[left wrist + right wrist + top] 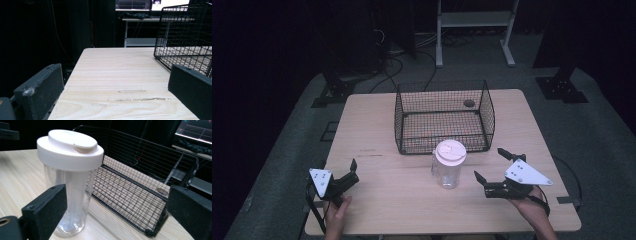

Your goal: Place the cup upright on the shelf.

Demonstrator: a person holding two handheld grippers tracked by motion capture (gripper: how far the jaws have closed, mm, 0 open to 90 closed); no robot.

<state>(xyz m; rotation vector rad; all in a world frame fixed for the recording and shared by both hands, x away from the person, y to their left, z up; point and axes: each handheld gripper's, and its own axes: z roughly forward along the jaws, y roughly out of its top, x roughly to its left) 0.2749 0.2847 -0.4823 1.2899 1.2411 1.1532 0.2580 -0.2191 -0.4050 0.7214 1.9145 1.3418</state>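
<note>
The clear plastic tumbler with a white lid (pixel 448 168) stood upright on the pale wooden table (pixel 382 125), near the front-middle, just in front of the black wire basket (pixel 443 117) & a bit right of the basket's centre. Whether it touched the basket's front wall couldn't be told from the high view; in the right gripper view the tumbler (pixel 67 182) stood just beside the basket (pixel 140 185), with a narrow gap at the base.

The right gripper (pixel 493 165) sat to the right of the tumbler, near it but apart, held in the person's right hand (pixel 532 205). Its jaws were spread wide w/ nothing between them. In its own view the right gripper (pixel 117 207) looked past the tumbler: one jaw in front of the cup's lower body, the other off by the basket's corner. No contact w/ the cup.

The left gripper (pixel 353 171) was at the front-left of the table, well apart from the tumbler, held in the left hand (pixel 337 212). In its own view the left gripper (pixel 115 82) also had jaws wide apart, holding nothing, bare tabletop between them, basket (pixel 185 37) up at the right.

Tumbler's lid was on, w/ a round cap (pixel 83 146) on top. Basket looked empty; a small round hole in the table (pixel 469 103) showed thru the mesh.
</note>
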